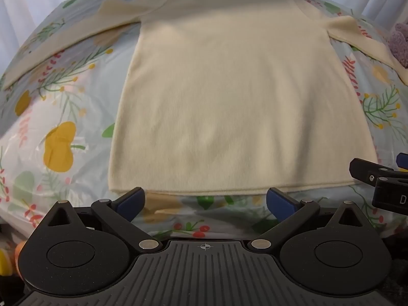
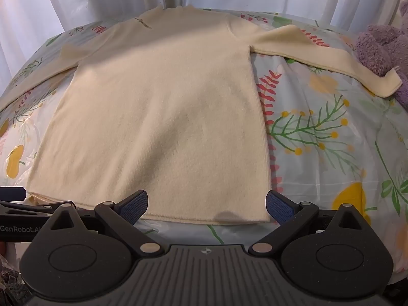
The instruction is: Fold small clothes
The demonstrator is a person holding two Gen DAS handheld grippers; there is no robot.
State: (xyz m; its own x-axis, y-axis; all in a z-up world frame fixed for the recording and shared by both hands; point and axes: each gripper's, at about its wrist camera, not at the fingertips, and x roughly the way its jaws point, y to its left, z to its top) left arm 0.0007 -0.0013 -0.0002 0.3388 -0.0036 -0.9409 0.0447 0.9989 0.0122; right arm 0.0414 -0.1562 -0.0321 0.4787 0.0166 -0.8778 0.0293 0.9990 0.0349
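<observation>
A cream long-sleeved sweater lies flat on the floral sheet, hem toward me, collar at the far side, both sleeves spread sideways. It also shows in the right wrist view. My left gripper is open and empty just in front of the hem, near its left half. My right gripper is open and empty at the hem's right corner; it shows at the right edge of the left wrist view. The left gripper shows at the left edge of the right wrist view.
The floral sheet covers the surface. A purple plush toy lies at the far right beside the right sleeve cuff. White curtains hang behind. The surface's near edge runs just under the grippers.
</observation>
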